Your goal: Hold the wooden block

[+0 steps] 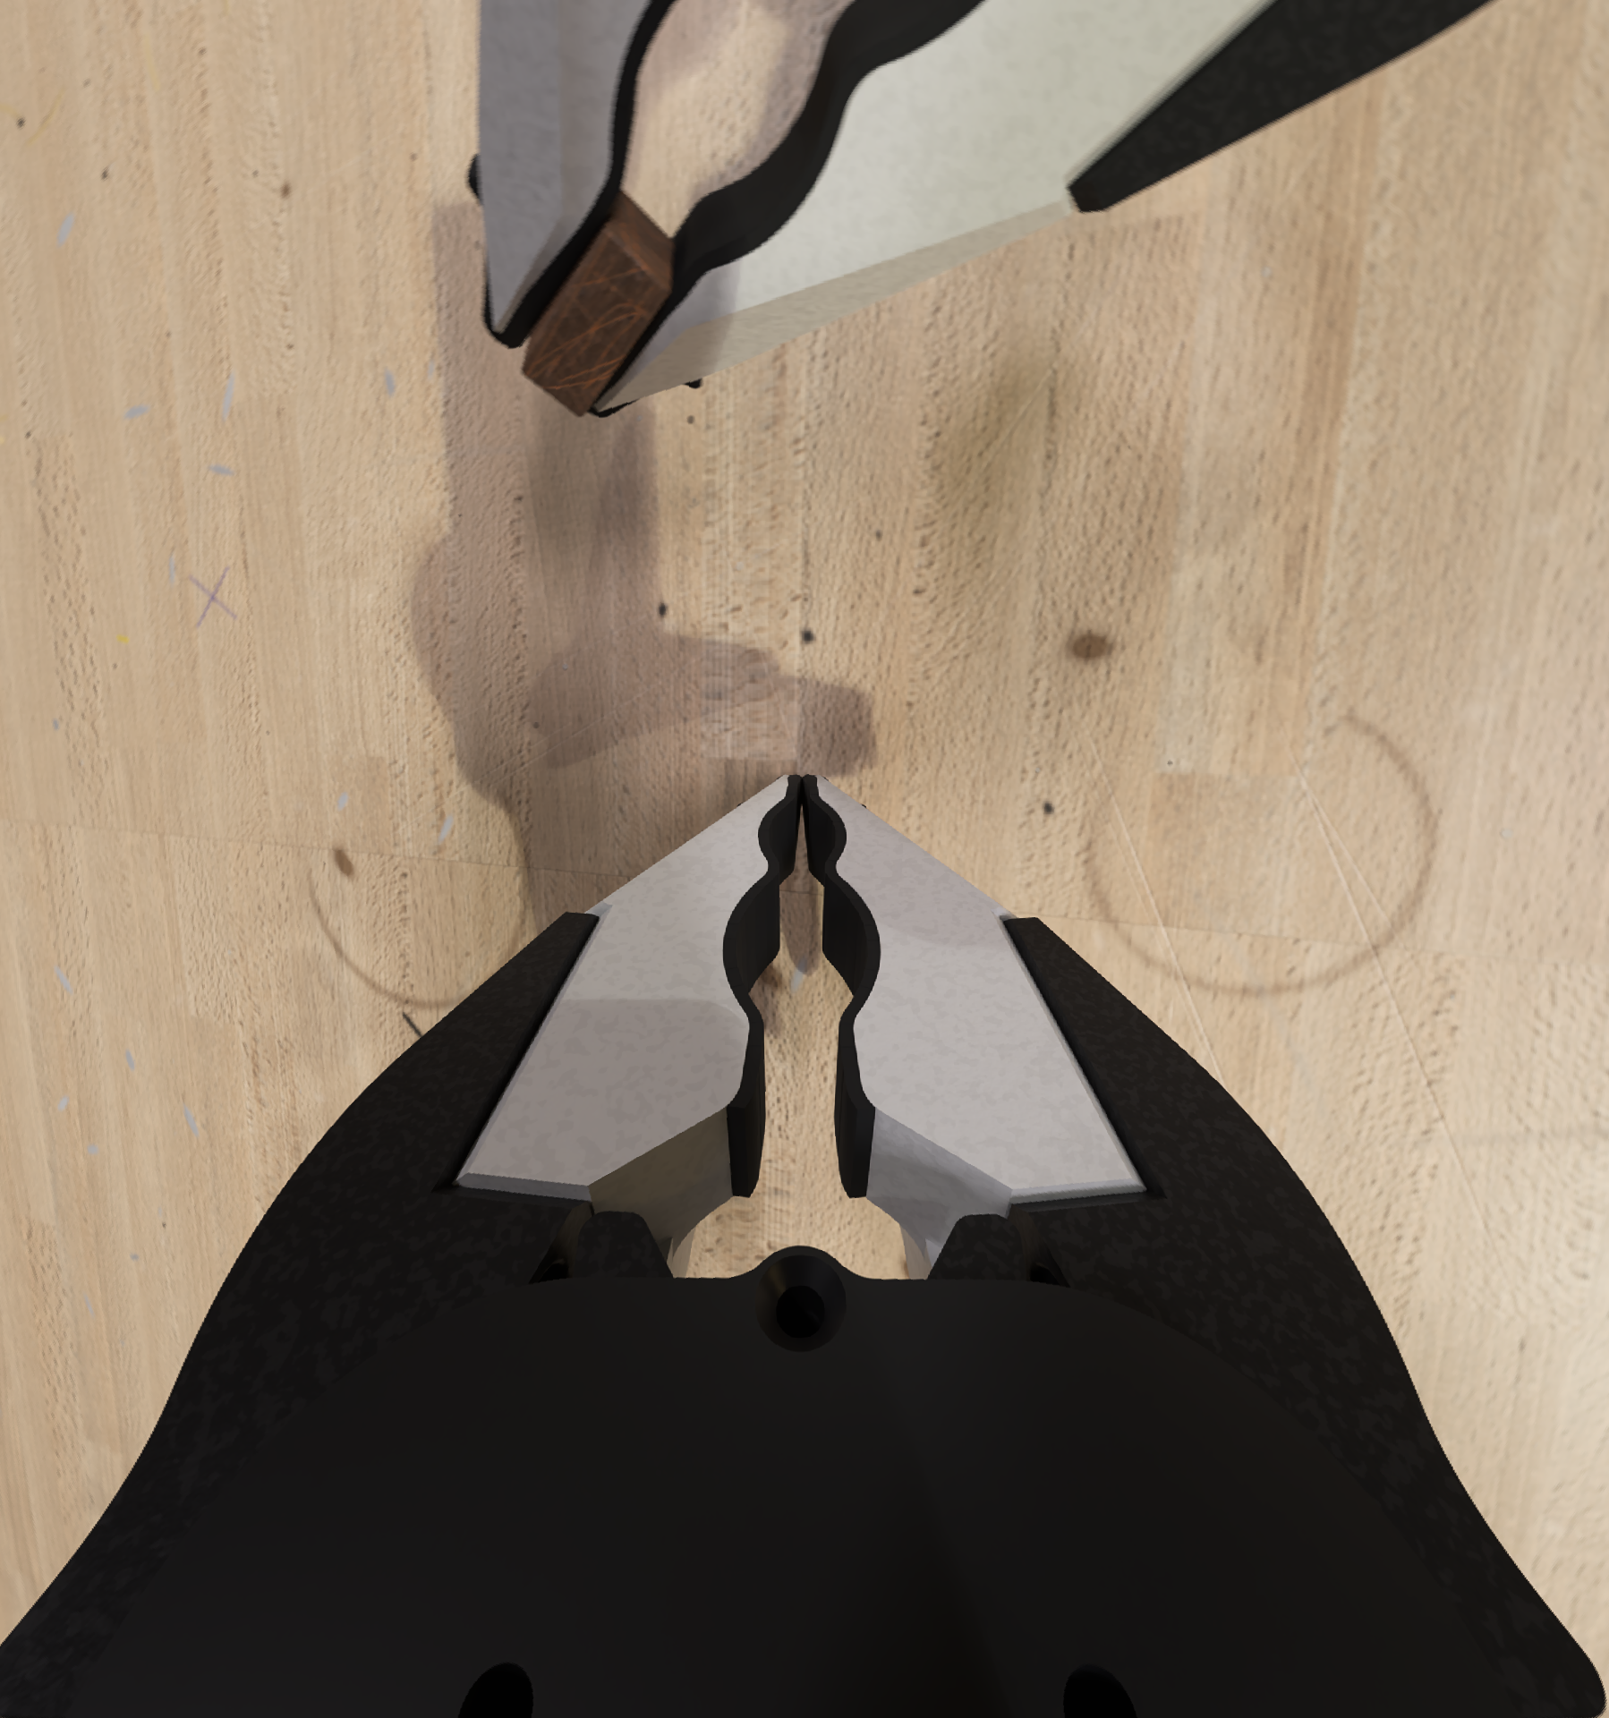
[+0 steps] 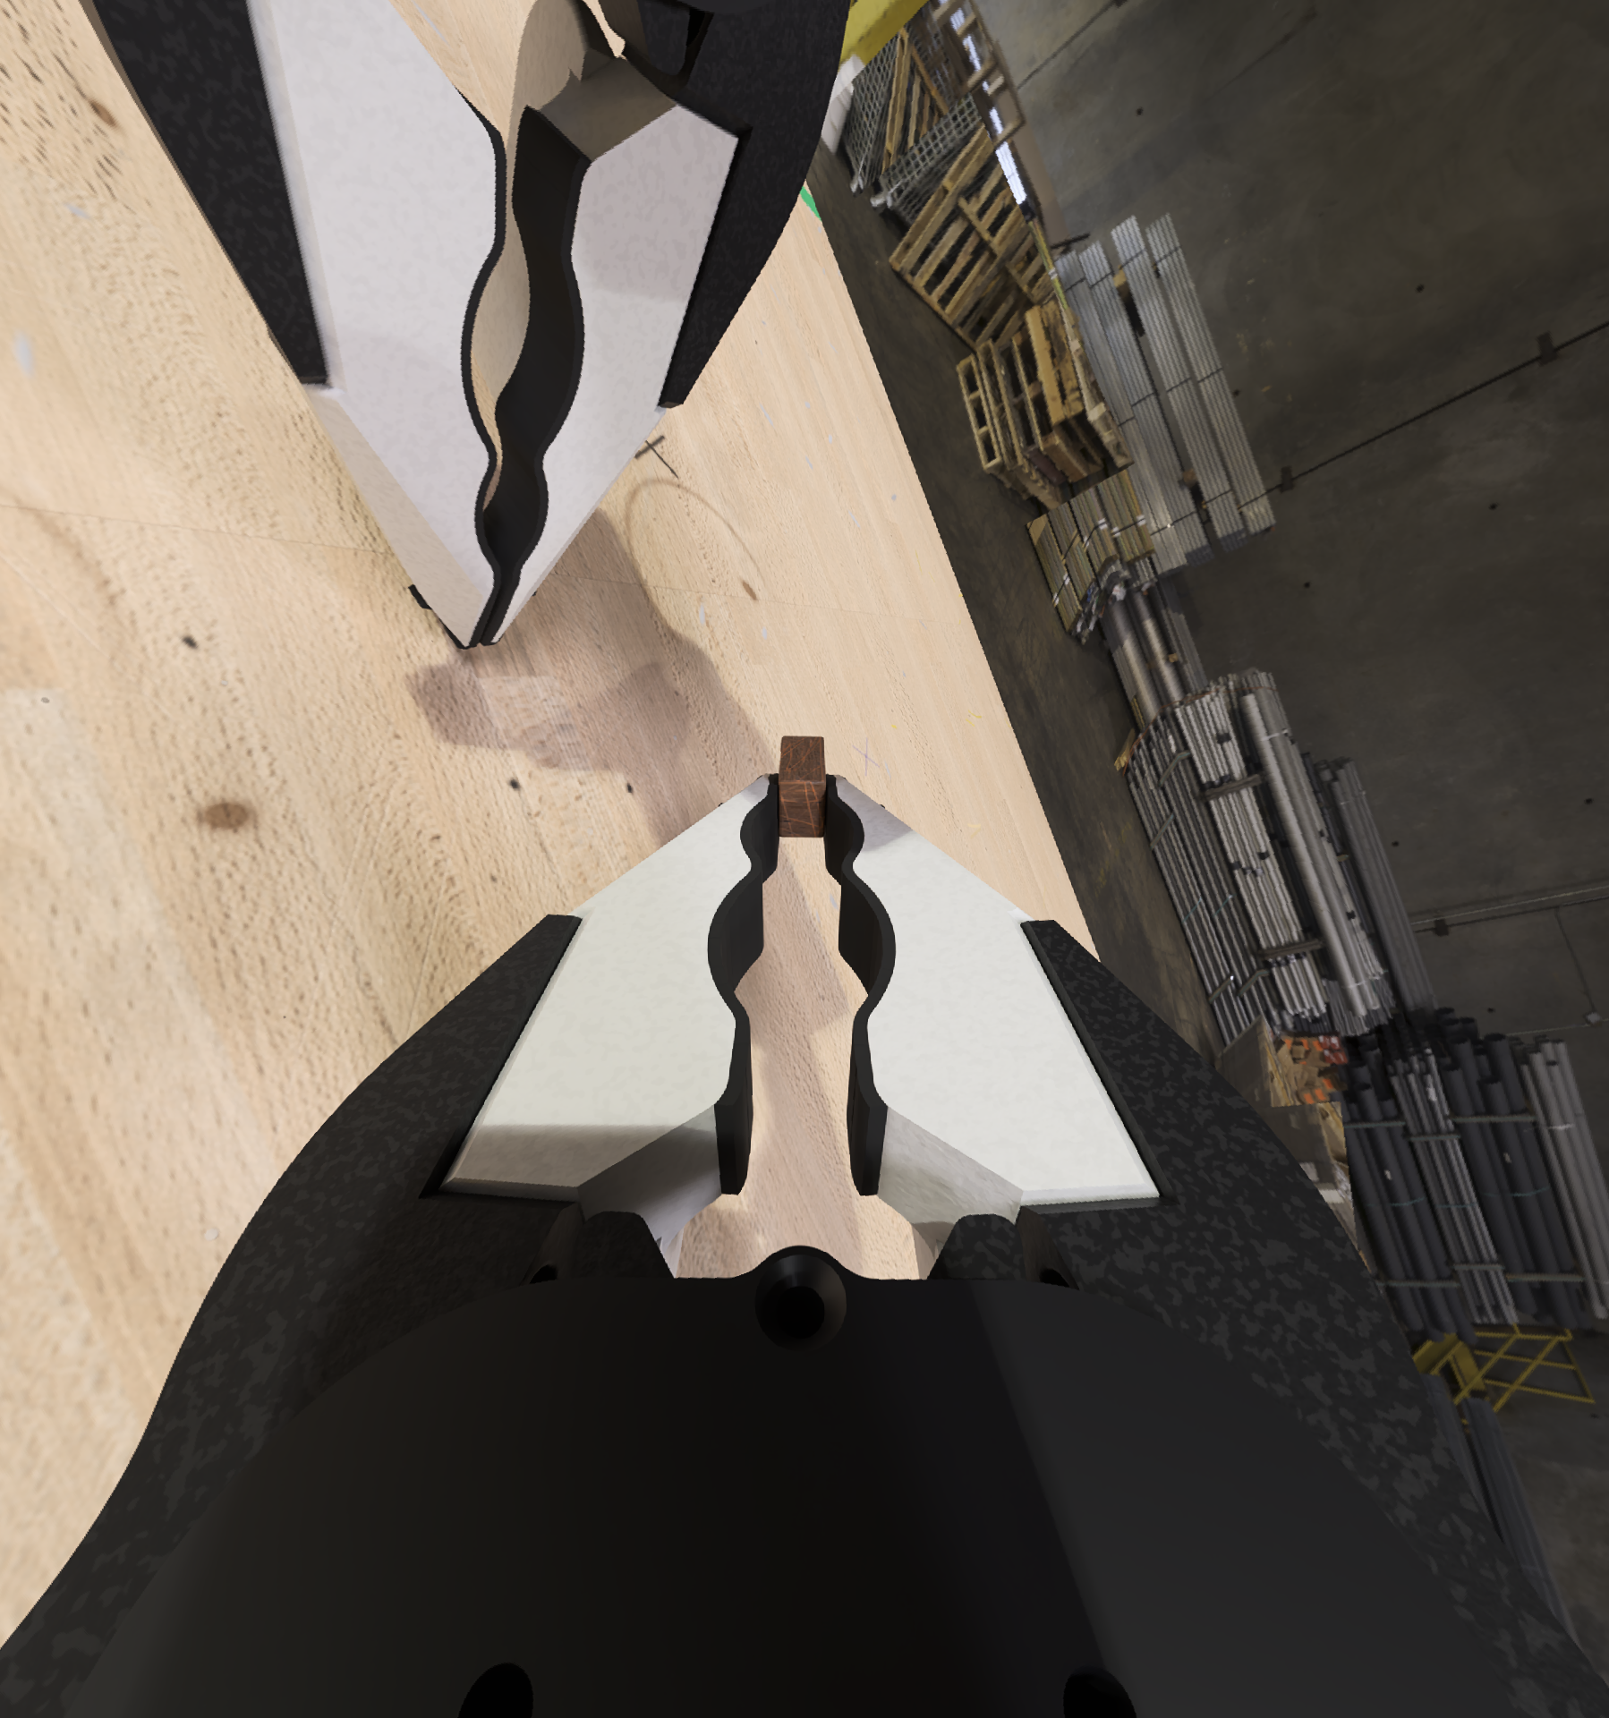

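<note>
The wooden block (image 2: 802,788) is small, dark brown and squarish. My right gripper (image 2: 802,790) is shut on it at the fingertips and holds it above the light wooden table (image 2: 178,837). In the left wrist view the same block (image 1: 596,316) shows clamped between the right gripper's white fingers (image 1: 810,232) at the top. My left gripper (image 1: 801,786) is shut and empty, its tips together, a short way from the block. It also shows in the right wrist view (image 2: 485,632) at the upper left, tips pointing down at the table.
The table's long edge (image 2: 968,744) runs diagonally in the right wrist view. Beyond it lies a dark floor with stacked wooden pallets (image 2: 996,279) and bundles of grey pipes (image 2: 1294,883). Faint ring marks (image 1: 1266,855) and stains show on the tabletop.
</note>
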Controlling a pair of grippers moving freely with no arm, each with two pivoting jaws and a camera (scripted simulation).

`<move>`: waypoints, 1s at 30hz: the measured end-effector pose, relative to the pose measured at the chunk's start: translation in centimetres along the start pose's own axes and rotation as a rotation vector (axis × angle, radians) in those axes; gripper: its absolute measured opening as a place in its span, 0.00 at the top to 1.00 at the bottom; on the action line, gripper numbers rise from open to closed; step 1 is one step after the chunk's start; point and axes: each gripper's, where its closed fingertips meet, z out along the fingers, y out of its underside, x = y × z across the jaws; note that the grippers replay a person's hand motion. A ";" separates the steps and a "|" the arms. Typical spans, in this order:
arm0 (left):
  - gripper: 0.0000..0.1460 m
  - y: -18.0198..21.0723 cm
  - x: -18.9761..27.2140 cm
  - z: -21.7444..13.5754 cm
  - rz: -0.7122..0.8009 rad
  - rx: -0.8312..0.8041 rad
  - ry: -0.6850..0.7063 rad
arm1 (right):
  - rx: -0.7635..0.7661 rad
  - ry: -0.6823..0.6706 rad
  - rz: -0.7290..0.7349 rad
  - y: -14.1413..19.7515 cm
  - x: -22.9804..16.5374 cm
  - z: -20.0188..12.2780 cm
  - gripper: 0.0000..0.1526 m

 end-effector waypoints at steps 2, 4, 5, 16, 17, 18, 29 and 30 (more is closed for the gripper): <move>1.00 0.1 0.1 0.0 0.029 0.002 0.019 | 0.001 -0.002 -0.004 -0.1 0.0 0.1 0.95; 1.00 0.1 0.1 0.0 0.042 0.003 0.025 | 0.000 -0.005 -0.009 -0.2 0.1 0.2 0.95; 1.00 0.2 0.1 0.1 0.046 0.000 0.026 | 0.003 -0.006 -0.011 -0.3 0.1 0.3 0.95; 1.00 0.1 -0.1 0.2 0.111 -0.035 0.022 | 0.034 0.012 0.047 -0.2 0.3 0.5 0.95; 1.00 0.1 -0.1 0.2 0.118 -0.044 0.022 | 0.039 0.015 0.052 -0.2 0.3 0.6 0.95; 1.00 0.1 -0.1 0.2 0.121 -0.050 0.024 | 0.043 0.018 0.056 -0.2 0.3 0.6 0.95; 1.00 -0.5 0.2 0.2 0.028 0.003 0.085 | 0.061 0.026 0.082 -0.2 0.3 0.6 0.95; 1.00 -0.4 0.2 0.3 0.035 -0.003 0.088 | 0.062 0.025 0.083 -0.2 0.3 0.6 0.95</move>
